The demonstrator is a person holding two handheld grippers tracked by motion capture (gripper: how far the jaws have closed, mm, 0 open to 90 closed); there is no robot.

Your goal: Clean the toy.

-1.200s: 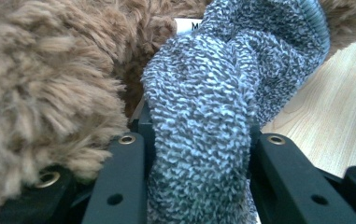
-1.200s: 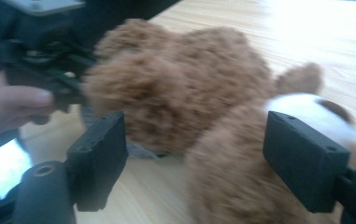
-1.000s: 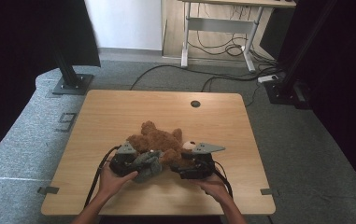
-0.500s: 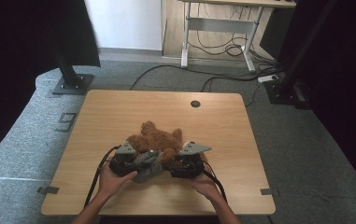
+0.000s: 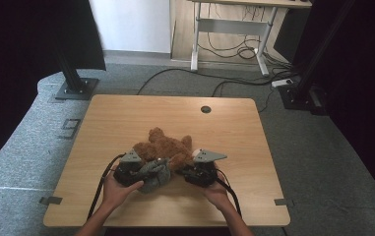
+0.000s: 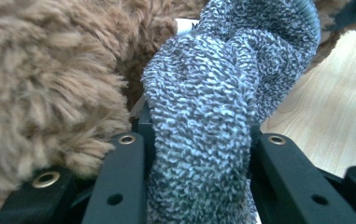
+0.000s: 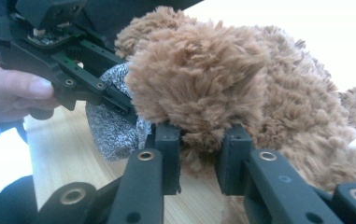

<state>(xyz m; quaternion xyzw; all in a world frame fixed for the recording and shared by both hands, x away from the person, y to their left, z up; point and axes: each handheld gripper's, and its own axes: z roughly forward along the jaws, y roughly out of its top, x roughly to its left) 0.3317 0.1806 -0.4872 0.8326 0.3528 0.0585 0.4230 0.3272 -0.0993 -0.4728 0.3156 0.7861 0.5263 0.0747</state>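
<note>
Left gripper [image 5: 148, 172] jaws clamp the sock [image 6: 203, 116]. Right gripper [image 7: 199, 161] jaws, just closing, pinch the bear's [image 5: 165, 147] leg; sock at its 9 o'clock.

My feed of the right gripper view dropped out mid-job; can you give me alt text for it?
The right hand-held gripper has just closed its black jaws on a fluffy limb of the brown teddy bear, which lies on the wooden table. At left, the left hand-held gripper, in a person's hand, grips a grey knitted sock.
</note>
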